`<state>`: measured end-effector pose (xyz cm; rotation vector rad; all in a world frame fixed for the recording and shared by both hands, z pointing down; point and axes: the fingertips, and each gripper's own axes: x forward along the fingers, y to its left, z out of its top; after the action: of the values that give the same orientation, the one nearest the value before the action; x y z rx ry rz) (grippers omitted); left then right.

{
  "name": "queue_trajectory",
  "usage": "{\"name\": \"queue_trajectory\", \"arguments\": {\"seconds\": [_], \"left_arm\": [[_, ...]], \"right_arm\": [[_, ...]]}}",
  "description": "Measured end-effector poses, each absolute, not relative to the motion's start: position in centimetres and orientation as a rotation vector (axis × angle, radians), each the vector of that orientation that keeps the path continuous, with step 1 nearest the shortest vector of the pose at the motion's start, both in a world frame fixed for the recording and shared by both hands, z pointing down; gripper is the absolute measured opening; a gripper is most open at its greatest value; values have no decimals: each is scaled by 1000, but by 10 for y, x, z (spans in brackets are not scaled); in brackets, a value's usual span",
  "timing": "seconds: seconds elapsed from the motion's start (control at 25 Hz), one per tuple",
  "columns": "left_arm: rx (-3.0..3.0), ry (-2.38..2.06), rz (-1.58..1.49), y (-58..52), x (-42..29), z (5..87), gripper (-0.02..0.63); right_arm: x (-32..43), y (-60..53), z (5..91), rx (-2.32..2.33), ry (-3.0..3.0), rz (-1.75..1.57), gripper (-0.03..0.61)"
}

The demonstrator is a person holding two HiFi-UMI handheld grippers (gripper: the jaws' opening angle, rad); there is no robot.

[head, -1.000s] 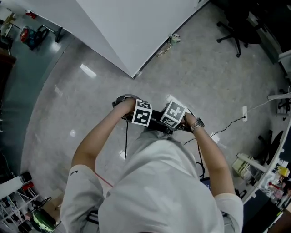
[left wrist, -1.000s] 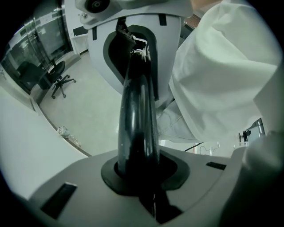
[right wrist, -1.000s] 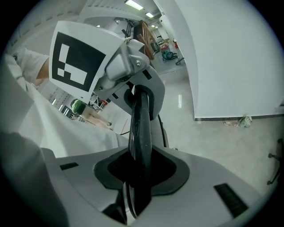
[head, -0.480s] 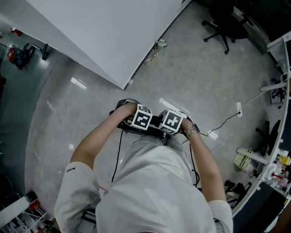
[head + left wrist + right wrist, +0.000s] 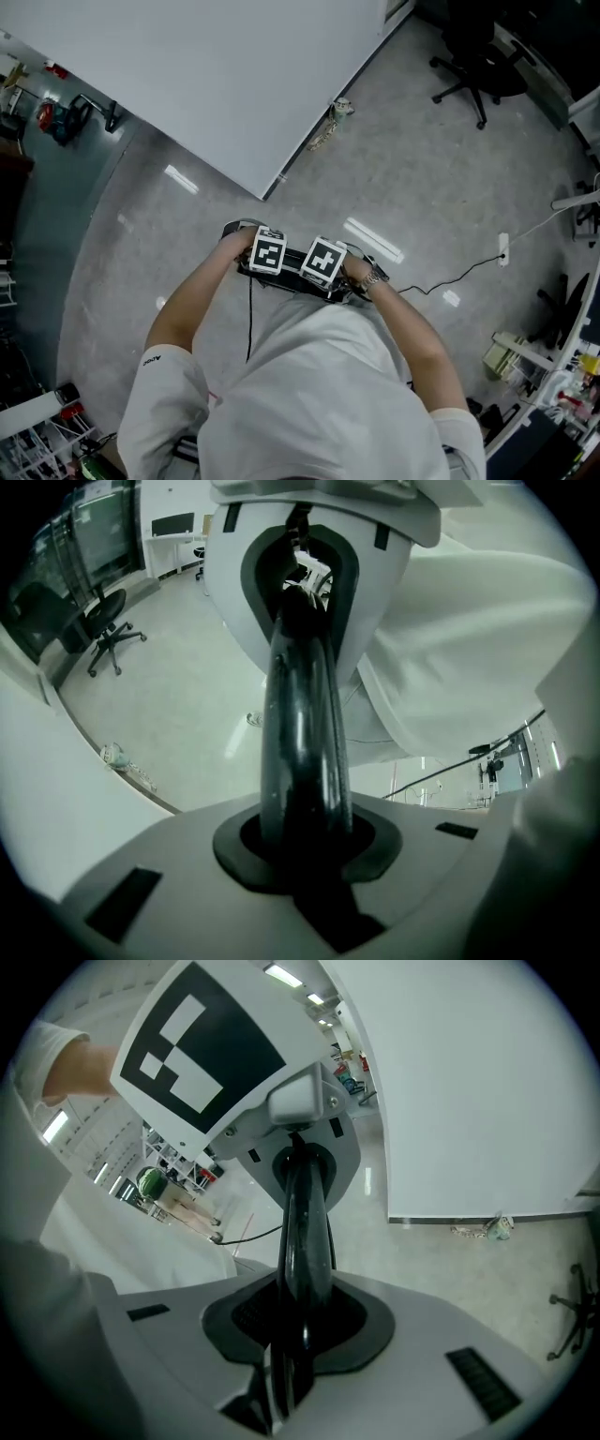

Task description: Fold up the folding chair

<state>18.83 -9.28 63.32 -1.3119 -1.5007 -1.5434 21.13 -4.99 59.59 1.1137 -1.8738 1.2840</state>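
Note:
In the head view, my left gripper and right gripper sit side by side just in front of the person's body, marker cubes up. Both are held over the folding chair's black frame, most of which is hidden under the cubes and hands. In the left gripper view, a glossy black chair tube runs straight through the left gripper, whose jaws are shut on it. The right gripper clamps another black chair tube the same way. The rest of the chair is out of sight.
A large white wall panel fills the upper left, with a small bundle of debris at its foot. A black office chair stands top right. A cable and white plug strip lie on the grey floor at right.
The person has walked on with the chair. Both grippers have shifted left and slightly down in the head view, closer together, and the white panel is nearer. Both still grip the frame.

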Motion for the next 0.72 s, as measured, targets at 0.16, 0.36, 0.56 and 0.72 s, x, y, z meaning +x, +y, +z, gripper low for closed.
{"name": "queue_trajectory", "arguments": {"seconds": [0.16,0.36,0.56,0.72], "left_arm": [[-1327,-1494,-1549,-82,200,629,71],[-1428,-1405,-1605,-70,220,629,71],[-1459,-1344,-1590,-56,248,625,69],[-1424,-1329,-1640,-53,253,622,67]], "right_arm": [[221,-40,594,1082,-1868,1278,74],[253,-27,589,1025,-1866,1164,74],[271,-17,593,987,-1904,1162,74],[284,-10,588,1007,-1922,1138,74]]}}
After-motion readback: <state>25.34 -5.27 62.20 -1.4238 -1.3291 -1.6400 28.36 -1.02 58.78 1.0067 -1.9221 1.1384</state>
